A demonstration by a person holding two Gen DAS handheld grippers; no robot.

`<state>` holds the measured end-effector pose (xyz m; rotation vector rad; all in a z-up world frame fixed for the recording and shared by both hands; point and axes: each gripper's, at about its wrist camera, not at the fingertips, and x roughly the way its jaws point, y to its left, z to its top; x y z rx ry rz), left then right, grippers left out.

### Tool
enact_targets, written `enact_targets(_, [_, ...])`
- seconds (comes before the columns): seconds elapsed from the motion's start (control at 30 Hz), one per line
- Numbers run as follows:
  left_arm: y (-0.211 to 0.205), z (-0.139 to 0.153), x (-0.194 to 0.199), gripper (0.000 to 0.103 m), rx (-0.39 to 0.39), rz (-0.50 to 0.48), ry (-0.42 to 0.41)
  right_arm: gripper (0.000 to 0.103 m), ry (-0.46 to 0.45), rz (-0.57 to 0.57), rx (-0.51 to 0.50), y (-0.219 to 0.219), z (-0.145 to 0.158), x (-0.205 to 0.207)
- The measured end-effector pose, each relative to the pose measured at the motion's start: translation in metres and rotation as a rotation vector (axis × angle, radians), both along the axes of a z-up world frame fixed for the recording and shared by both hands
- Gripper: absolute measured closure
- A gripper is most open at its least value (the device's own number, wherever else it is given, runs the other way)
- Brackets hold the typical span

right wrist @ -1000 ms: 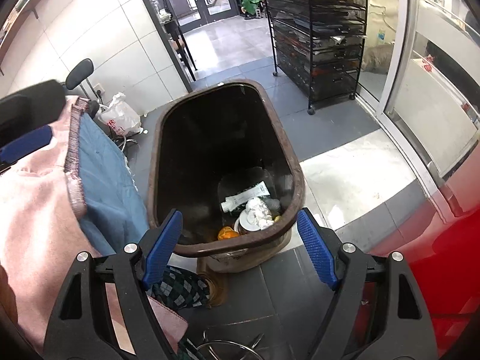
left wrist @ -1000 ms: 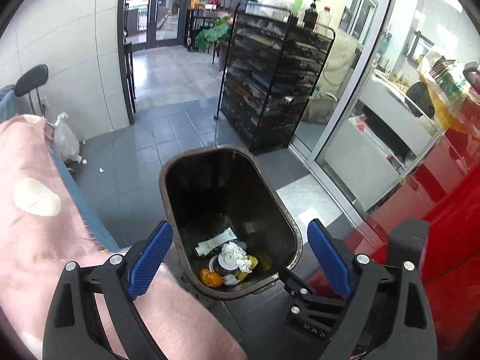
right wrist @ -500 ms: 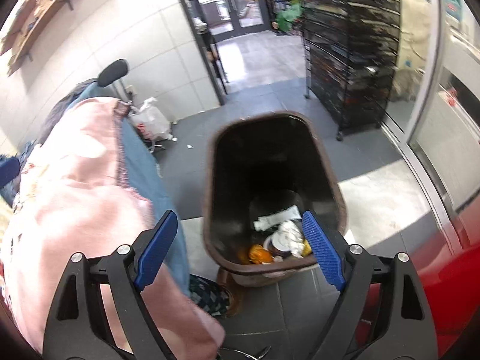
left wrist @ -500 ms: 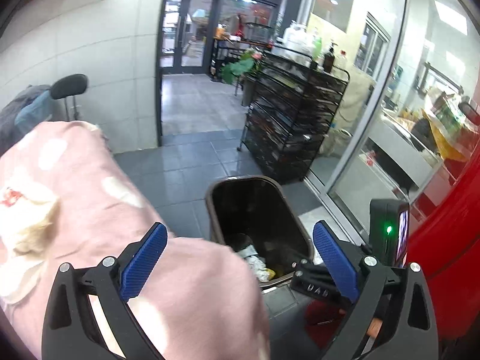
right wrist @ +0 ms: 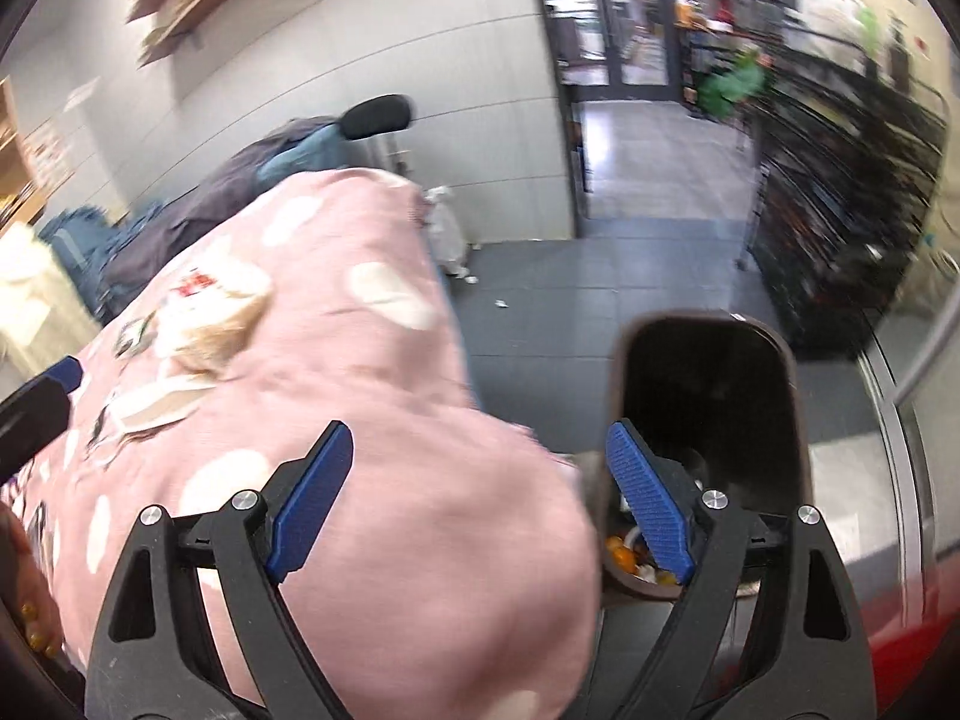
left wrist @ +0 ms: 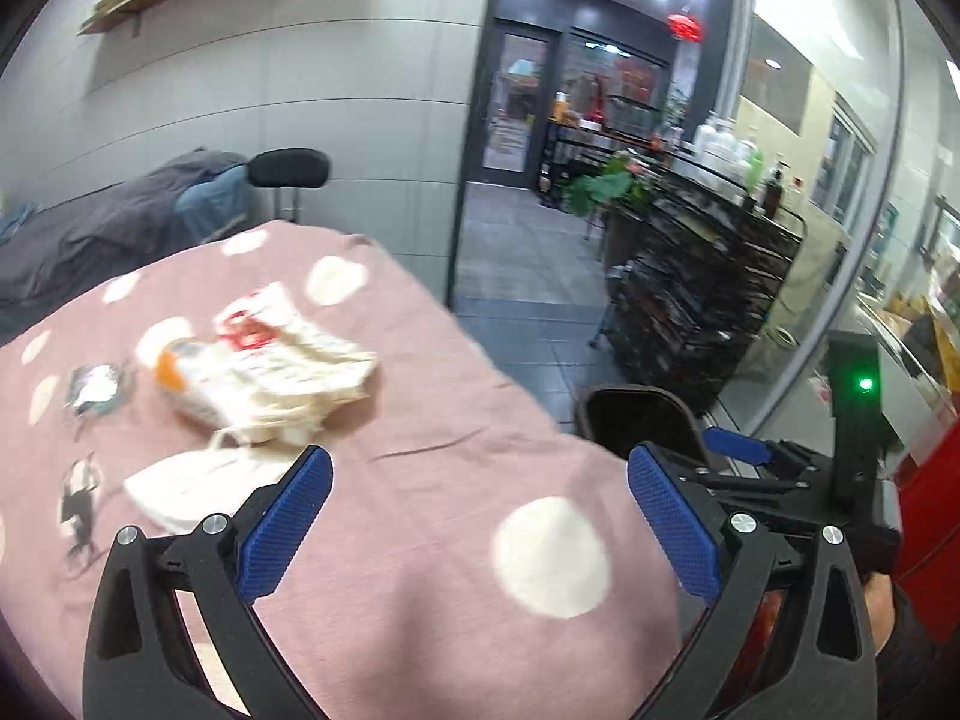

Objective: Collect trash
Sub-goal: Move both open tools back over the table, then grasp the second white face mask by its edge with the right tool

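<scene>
Pink cloth (left wrist: 420, 540) with white dots covers a surface and fills the space beneath both pairs of fingers. The left gripper (left wrist: 480, 516) has its 2 blue-padded fingers (left wrist: 288, 522) spread wide, with only cloth between them and nothing pinched. Ahead of its left finger, on the cloth, lies a crumpled white plastic bag (left wrist: 270, 366) with red print; its long axis runs slantwise, from near that fingertip up and away to the right. Just in front of the left fingertip lies a flat white paper piece (left wrist: 186, 486), and further out to the left a small shiny wrapper (left wrist: 96, 390). These views are motion-blurred, so finer detail cannot be told.

Beyond the right finger of the left gripper, the dark rim of a brown trash bin (left wrist: 642, 414) shows past the cloth's edge, with the other gripper partly in front of it.

The right gripper (right wrist: 480, 498) also has its 2 fingers (right wrist: 312, 498) spread apart, empty. Its left finger is over the pink cloth; its right finger overlaps the bin's near rim. The trash bin (right wrist: 798, 420) stands upright on grey floor tiles, its long opening running straight away from the fingers. Orange and white scraps (right wrist: 630, 558) lie in its bottom, just beside the right fingertip.
</scene>
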<state>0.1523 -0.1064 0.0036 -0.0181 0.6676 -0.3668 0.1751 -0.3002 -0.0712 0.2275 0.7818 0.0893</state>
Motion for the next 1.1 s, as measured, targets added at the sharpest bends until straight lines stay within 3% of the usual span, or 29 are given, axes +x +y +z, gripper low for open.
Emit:
enact_targets(0.3, [0.116,-0.008,-0.009,0.006,-0.021,0.257,0.014,0.017,-0.014,0.277,-0.043,0.09,0.025,0.014])
enact_targets(0.47, [0.175,-0.017,-0.012,0.006,-0.089,0.382,0.069,0.017,0.0,0.435,-0.071,0.145,0.026,0.014])
enact_targets(0.63, [0.196,-0.022,-0.018,0.006,-0.043,0.439,0.079,0.017,0.033,0.561,-0.121,0.191,0.022,0.018])
enact_targets(0.93, [0.235,-0.032,-0.012,0.006,-0.084,0.5,0.123,0.018,0.032,0.751,-0.353,0.278,0.01,0.026])
enact_targets(1.1, [0.242,-0.037,-0.003,0.006,-0.095,0.513,0.146,0.036,0.02,0.798,-0.467,0.312,-0.002,0.042])
